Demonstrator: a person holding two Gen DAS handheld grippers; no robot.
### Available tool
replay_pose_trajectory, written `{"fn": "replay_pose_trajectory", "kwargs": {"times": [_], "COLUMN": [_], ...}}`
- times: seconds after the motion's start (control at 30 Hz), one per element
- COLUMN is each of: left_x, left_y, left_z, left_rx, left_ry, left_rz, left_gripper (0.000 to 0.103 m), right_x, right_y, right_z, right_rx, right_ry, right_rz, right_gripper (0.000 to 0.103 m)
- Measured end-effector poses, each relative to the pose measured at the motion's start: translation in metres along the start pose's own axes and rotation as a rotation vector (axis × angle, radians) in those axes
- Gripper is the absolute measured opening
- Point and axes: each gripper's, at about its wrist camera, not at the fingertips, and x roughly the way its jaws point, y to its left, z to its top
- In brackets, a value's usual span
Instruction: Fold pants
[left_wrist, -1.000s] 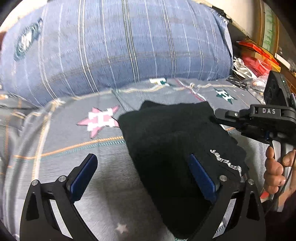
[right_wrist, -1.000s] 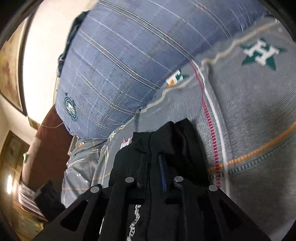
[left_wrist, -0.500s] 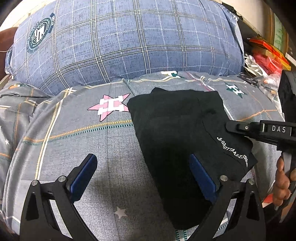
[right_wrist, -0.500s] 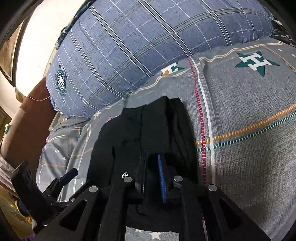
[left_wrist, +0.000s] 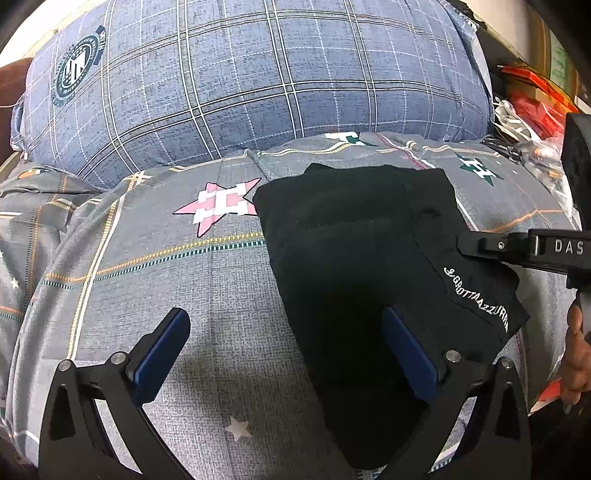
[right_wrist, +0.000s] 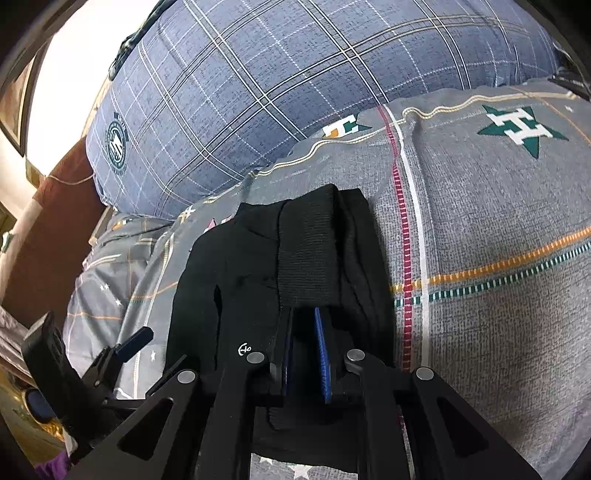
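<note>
A: Where does the left wrist view look from?

B: From just behind the left gripper (left_wrist: 284, 354), angled down over the grey patterned bedspread (left_wrist: 207, 280), close to it, facing the blue plaid pillow (left_wrist: 258, 81) along the top of the frame.

A: And the right wrist view?

B: Also low and close, tilted down, sitting right over the folded black pants (right_wrist: 280, 258), with the right gripper (right_wrist: 303, 343) filling the lower middle.

A: What do they share?

B: Pillow, bedspread and pants (each camera also catches the other tool: right gripper at the right edge of the left view, left gripper at lower left of the right view).
</note>
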Motion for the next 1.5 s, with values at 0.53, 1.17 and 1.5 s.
{"fn": "replay_pose_trajectory", "kwargs": {"times": [0.53, 1.17, 1.5], "left_x": [-0.039, -0.067, -0.090], "left_y": [0.012, 0.013, 0.009], "left_z": [0.020, 0.026, 0.026], "left_rx": [-0.071, -0.058, -0.036], "left_ry": [-0.074, -0.123, -0.171], "left_rz": [0.003, 0.007, -0.037], "left_gripper": [0.103, 0.103, 0.103], "right_x": [-0.044, -0.052, -0.084], "right_y": [0.032, 0.049, 0.064], "right_z": [-0.005, -0.008, -0.023], "right_rx": [-0.204, -0.314, -0.302], "right_ry": [-0.217, -0.322, -0.420], "right_rz": [-0.404, -0.585, -0.697], "right_gripper": [0.025, 0.025, 0.025]}}
